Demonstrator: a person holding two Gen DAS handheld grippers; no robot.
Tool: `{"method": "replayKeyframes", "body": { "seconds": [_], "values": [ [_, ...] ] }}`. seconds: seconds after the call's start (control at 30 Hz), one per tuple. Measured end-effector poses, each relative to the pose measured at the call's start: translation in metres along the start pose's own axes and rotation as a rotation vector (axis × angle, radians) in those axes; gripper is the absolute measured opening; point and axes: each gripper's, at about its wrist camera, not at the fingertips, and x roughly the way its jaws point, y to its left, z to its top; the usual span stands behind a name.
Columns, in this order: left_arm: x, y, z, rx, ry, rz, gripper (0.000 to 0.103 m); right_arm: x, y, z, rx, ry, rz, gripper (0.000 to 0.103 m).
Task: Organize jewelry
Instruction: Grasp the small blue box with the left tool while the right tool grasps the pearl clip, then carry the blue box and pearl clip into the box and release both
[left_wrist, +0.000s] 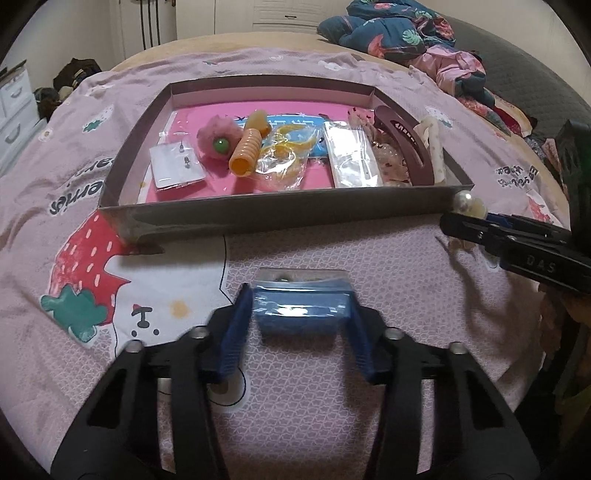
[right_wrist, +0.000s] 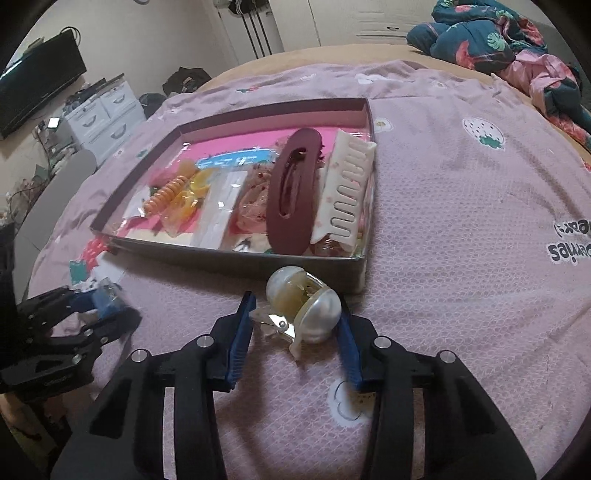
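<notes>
Jewelry lies on the bed near the tray (left_wrist: 258, 218): left gripper (left_wrist: 301, 314) jaws clamp a blue packet (left_wrist: 301, 308) crosswise, right gripper (right_wrist: 297, 321) jaws close around a pearl clip (right_wrist: 304, 304).

Home bedroom: bed w/ pink strawberry-print sheet (right_wrist: 443, 229), rumpled floral quilt (right_wrist: 480, 37), white drawers (right_wrist: 107, 110), TV (right_wrist: 37, 85).
</notes>
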Motion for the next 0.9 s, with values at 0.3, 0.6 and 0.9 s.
{"method": "replayKeyframes", "body": {
  "seconds": [0.3,0.6,0.9],
  "values": [
    [-0.028,0.02,0.005,-0.054,-0.049,-0.01,0.036,-0.033,0.028,-0.007,-0.042,-0.031,0.099,0.041],
    [-0.067,0.052,0.019,-0.114,-0.139,0.023,0.036,-0.06,0.064,0.01,-0.086,-0.081,0.19,0.041],
    [-0.085,0.07,0.041,-0.139,-0.187,0.044,0.036,-0.07,0.086,0.037,-0.136,-0.137,0.198,0.041]
  ]
}}
